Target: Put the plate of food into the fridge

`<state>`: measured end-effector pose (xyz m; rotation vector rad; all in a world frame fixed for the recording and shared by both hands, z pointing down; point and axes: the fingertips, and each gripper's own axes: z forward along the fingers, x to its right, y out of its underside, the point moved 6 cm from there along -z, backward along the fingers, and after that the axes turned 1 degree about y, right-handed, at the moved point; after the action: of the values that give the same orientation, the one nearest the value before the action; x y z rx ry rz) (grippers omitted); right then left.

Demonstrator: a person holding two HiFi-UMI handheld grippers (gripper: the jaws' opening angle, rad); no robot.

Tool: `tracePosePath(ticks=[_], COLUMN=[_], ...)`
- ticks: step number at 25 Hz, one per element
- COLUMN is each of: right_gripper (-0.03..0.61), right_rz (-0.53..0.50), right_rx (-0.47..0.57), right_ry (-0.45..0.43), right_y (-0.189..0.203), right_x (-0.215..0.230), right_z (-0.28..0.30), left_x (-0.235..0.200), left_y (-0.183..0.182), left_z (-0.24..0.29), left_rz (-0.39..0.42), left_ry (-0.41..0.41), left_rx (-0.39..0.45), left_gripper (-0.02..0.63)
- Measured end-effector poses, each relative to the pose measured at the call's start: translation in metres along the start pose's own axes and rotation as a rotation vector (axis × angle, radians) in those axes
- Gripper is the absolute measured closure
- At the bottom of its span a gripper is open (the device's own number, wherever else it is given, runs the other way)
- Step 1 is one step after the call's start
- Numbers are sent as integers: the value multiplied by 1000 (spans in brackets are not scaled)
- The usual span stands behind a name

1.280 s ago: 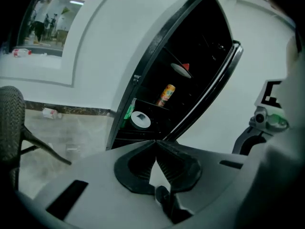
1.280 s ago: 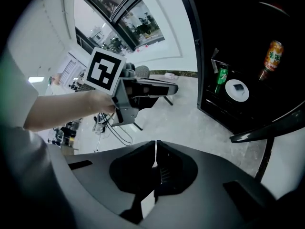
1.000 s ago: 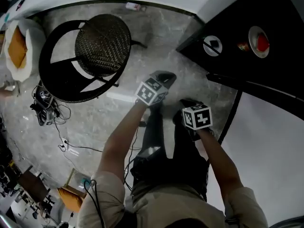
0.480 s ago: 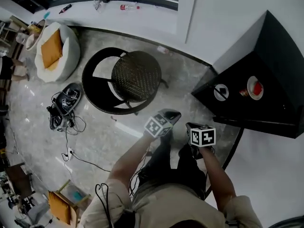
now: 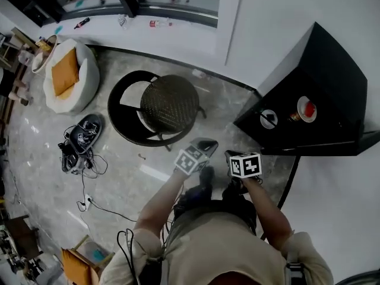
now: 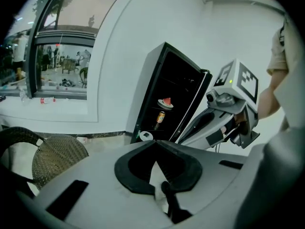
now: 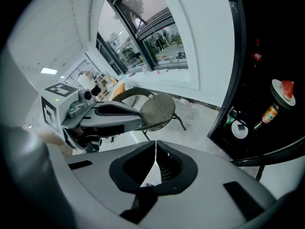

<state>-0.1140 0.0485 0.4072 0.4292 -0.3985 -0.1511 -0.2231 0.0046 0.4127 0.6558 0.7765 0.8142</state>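
Two grippers, both closed on nothing: left gripper [image 6: 153, 146] jaws pressed together, right gripper [image 7: 155, 149] likewise. Both held side by side, low, facing open black fridge [image 5: 332, 64]. Plate of food [image 5: 306, 108] sits on fridge shelf, well apart from grippers. Wicker chair [image 5: 169, 104] stands left of fridge.
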Motion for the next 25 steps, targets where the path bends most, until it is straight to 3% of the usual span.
tracePosePath(ticks=[7,25], right_gripper=[555,555], right_rz=[13,15], right_rx=[1,71], right_ry=[16,104], right_y=[12,16], right_x=[-8,-2], right_z=[-16,-63], left_x=[16,52], left_y=[-15,-53], left_z=[-6,-9], left_rz=[9,143], left_ry=[40,76], left_rx=[27,64], left_gripper=[604,603])
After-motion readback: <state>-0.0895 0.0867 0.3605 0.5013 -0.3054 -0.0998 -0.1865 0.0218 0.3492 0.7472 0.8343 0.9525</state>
